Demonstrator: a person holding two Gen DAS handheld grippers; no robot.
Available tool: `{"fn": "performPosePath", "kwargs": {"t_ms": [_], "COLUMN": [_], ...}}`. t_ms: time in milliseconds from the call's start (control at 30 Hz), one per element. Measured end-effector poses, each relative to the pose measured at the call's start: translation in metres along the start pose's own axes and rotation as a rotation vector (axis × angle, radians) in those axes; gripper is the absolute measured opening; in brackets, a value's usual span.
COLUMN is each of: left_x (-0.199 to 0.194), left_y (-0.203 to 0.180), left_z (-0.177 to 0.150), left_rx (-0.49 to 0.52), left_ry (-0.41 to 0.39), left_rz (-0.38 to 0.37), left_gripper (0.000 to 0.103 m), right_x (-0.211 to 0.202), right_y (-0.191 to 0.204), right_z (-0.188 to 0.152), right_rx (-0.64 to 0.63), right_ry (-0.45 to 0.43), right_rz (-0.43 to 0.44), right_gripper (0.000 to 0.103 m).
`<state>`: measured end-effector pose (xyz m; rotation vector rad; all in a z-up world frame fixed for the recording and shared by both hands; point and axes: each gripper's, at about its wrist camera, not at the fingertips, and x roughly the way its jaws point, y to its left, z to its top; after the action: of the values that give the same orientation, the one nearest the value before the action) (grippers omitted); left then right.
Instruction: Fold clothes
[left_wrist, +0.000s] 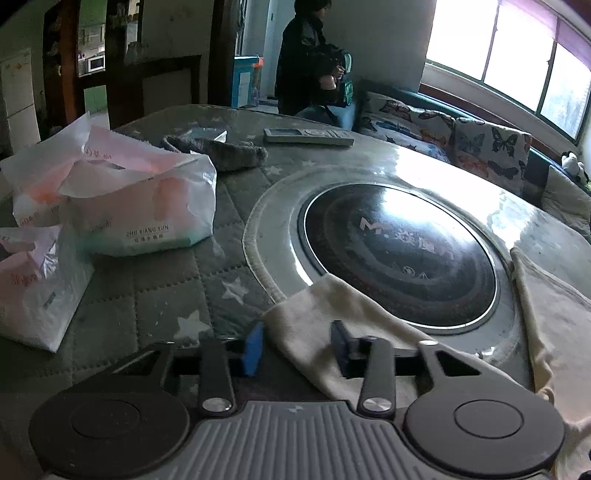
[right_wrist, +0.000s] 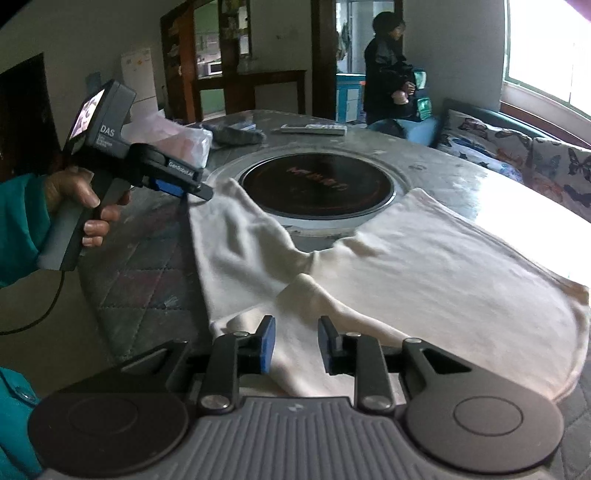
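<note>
**Operator:** While the cream garment (right_wrist: 443, 266) lies spread over the table (left_wrist: 147, 295), partly covering the round cooktop (right_wrist: 317, 192), which gripper is nearer its narrow strip?

**Legend:** Your left gripper (left_wrist: 297, 345). The strip runs lengthwise from the near table edge away along the cooktop's left side. Your left gripper sits close to its far end, jaws partly spread. The strip lies between them, but the pads do not visibly press it.

**Operator:** And the other?

**Legend:** Your right gripper (right_wrist: 295, 343) hovers over the garment's near end, above a raised fold by the table edge. Its jaws are likewise part-spread, with cloth below the gap and nothing pinched.

**Operator:** What does the coming move turn on?

**Legend:** As a judgement, it turns on the strip's long axis, which joins your two grippers. If you close on both ends, you can carry the strip sideways, to your right, onto the broad panel.
</note>
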<state>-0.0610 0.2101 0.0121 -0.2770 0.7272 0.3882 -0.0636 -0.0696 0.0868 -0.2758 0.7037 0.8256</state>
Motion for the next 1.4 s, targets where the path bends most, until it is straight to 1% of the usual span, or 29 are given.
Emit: {"fn": "performPosePath", "kwargs": {"t_ms": [33, 67, 133, 233, 267, 367, 500, 600, 800, 967, 1100, 1167, 1233, 1300, 1367, 1400], "left_x": [0.0, 0.001, 0.0, -0.008, -0.013, -0.037, -0.075, -0.098, -0.129, -0.127, -0.115, -0.116, -0.117, -0.118, -0.118, -0.115], "left_y": [0.001, 0.002, 0.004, 0.003, 0.0, -0.017, -0.058, -0.093, -0.163, -0.209, -0.235, -0.241, -0.24, -0.231, -0.215, -0.205], "left_z": [0.0, 0.0, 0.002, 0.007, 0.01, 0.018, 0.021, 0.019, 0.003, -0.018, -0.045, -0.06, -0.065, -0.064, -0.06, -0.058], "left_rx": [0.001, -0.001, -0.01, -0.008, -0.01, 0.009, 0.117, 0.191, 0.322, 0.396, 0.479, 0.53, 0.572, 0.595, 0.596, 0.591], "left_ry": [-0.004, -0.008, -0.008, -0.018, -0.024, -0.054, -0.115, -0.128, -0.104, -0.022, 0.076, 0.097, 0.093, 0.066, 0.039, 0.034], "left_rz": [0.004, 0.003, -0.015, -0.07, -0.1, -0.211, -0.369, -0.5, -0.761, -0.912, -0.967, -0.965, -0.951, -0.928, -0.887, -0.857], "left_gripper": [0.021, 0.019, 0.01, 0.006, 0.006, 0.006, 0.006, 0.006, 0.006, 0.006, 0.011, 0.019, 0.034, 0.035, 0.041, 0.046], "right_x": [-0.001, -0.003, -0.006, -0.016, -0.02, -0.031, -0.049, -0.061, -0.086, -0.101, -0.109, -0.112, -0.115, -0.116, -0.114, -0.111], "right_y": [-0.001, -0.002, -0.005, -0.012, -0.014, -0.023, -0.042, -0.054, -0.076, -0.092, -0.102, -0.105, -0.108, -0.107, -0.105, -0.104], "right_z": [-0.001, -0.002, -0.004, -0.008, -0.009, -0.012, -0.02, -0.028, -0.046, -0.063, -0.075, -0.079, -0.081, -0.08, -0.077, -0.076], "right_rx": [0.007, 0.013, 0.029, 0.054, 0.062, 0.09, 0.157, 0.193, 0.257, 0.325, 0.364, 0.384, 0.401, 0.404, 0.402, 0.398], "right_ry": [-0.002, -0.005, -0.011, -0.024, -0.029, -0.045, -0.075, -0.092, -0.124, -0.132, -0.127, -0.129, -0.134, -0.137, -0.136, -0.133], "right_rz": [-0.005, -0.01, -0.02, -0.04, -0.049, -0.073, -0.114, -0.15, -0.226, -0.284, -0.319, -0.327, -0.328, -0.316, -0.288, -0.275], "right_gripper": [0.025, 0.025, 0.025, 0.025, 0.025, 0.025, 0.025, 0.025, 0.025, 0.025, 0.025, 0.025, 0.025, 0.025, 0.025, 0.025]}}
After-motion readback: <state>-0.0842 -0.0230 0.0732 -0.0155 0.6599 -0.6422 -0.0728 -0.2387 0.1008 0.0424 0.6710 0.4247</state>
